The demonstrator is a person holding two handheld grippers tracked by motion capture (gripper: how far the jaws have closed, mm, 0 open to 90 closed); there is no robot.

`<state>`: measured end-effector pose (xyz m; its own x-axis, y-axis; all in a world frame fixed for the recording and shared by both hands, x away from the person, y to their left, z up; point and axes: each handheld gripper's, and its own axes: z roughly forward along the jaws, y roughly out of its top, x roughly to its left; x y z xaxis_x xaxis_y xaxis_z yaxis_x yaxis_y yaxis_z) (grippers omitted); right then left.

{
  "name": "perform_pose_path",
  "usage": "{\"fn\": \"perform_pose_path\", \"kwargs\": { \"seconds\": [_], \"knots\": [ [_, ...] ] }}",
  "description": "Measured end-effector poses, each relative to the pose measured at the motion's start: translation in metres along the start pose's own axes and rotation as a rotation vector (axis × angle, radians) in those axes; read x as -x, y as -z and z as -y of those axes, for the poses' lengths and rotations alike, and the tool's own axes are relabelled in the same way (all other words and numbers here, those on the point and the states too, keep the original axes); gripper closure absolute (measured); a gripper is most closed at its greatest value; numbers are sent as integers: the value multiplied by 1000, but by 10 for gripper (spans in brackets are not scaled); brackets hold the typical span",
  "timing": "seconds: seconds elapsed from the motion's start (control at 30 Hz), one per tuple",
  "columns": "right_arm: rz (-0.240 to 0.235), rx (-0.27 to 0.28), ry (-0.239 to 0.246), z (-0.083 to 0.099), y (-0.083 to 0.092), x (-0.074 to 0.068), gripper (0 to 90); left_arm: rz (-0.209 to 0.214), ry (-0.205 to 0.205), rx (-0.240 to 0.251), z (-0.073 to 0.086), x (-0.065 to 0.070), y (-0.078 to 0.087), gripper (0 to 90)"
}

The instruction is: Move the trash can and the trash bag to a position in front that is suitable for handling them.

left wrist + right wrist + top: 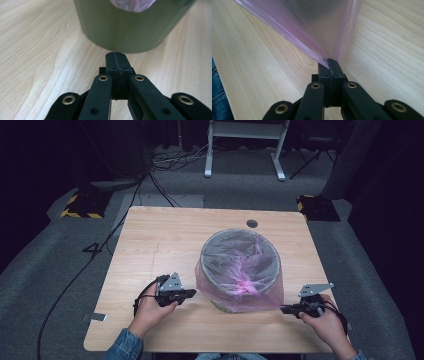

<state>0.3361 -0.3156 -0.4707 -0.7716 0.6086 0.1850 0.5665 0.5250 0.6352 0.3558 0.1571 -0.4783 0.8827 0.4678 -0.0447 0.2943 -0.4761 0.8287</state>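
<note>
Right gripper view shows right gripper (331, 65) jaws pinching the pink bag (312, 27).

High view was soft and low-res, table (165, 240) lit evenly from above, surroundings nearly black. Both gripper views were bright; wood grain sharp, bin (125, 25) and pink bag (317, 27) close up blurred.

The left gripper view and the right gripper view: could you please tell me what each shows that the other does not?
Left gripper view: the bare green wall of the bin just ahead of the shut left gripper, which holds nothing. Right gripper view: the right gripper shut on a stretched corner of the pink bag, with blue denim at the left edge. Both: the wooden table, closed black jaws and some pink plastic.
</note>
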Motion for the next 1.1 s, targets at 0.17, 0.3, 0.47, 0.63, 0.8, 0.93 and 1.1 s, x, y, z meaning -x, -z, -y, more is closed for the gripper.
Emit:
{"fn": "perform_pose_path", "kwargs": {
  "seconds": [0.17, 0.3, 0.47, 0.63, 0.8, 0.93, 1.1],
  "knots": [
    [43, 55, -6, -2, 11, 2, 779, -23, 19, 61, -5, 0, 21, 674],
    [87, 132, 6, -8, 24, 1, 541, -52, 22, 109, -12, 0, 35, 440],
    [102, 150, 97, -23, 44, -13, 285, -84, -7, 172, -28, 0, 49, 275],
    [109, 227, 131, -42, 52, -27, 190, -38, -30, 195, -50, 6, 48, 202],
    [48, 252, 139, -63, 32, -30, 201, -23, -58, 171, -64, 5, 38, 163],
    [-42, 251, 134, -73, 29, -18, 727, 0, -57, 162, -68, 0, 29, 173],
    [-28, 279, 111, -82, 39, -6, 900, 45, -64, 173, -70, -4, 27, 377]
  ]
}}
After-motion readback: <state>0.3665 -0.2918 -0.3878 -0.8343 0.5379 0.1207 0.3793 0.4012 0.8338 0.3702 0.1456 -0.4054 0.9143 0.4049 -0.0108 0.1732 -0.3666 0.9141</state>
